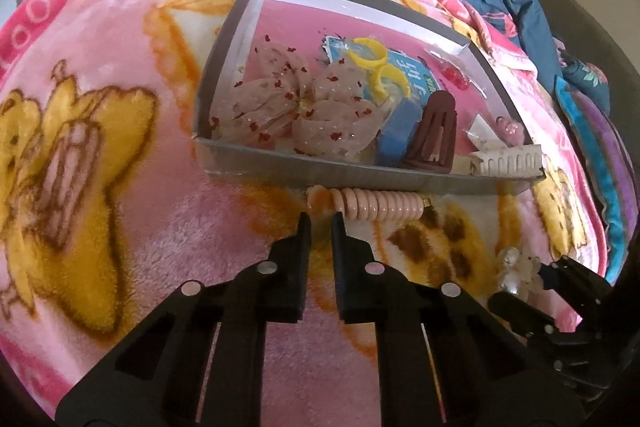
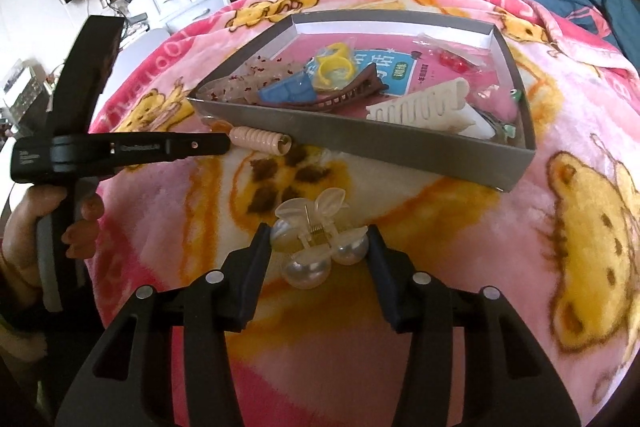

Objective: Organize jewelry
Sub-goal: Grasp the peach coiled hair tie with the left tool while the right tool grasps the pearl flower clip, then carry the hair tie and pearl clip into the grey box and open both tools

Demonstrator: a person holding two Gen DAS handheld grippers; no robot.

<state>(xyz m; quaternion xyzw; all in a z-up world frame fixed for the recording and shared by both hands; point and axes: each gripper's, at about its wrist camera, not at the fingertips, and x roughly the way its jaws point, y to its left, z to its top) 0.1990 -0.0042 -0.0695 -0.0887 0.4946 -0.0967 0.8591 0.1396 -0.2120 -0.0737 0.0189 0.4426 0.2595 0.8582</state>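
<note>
Lying on pink blanket (image 2: 400,267) between right gripper (image 2: 319,241) fingers: translucent pearl hair clip (image 2: 316,243), jaws wide, pads beside clip, contact unclear. Resting against grey box (image 1: 360,179) front wall: coiled pink hair tie (image 1: 376,205). Left gripper (image 1: 320,223) level, jaws nearly closed, empty, tips at coil's end.

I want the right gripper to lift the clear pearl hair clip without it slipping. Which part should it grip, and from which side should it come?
Grip the clear pearl hair clip across its narrow hinge body, between the two side pearls, coming from above and behind as the right gripper now stands, fingers either side. The pearls are round and would probably slide; the flatter middle should hold better. The petal-shaped handles point toward the grey box.
</note>
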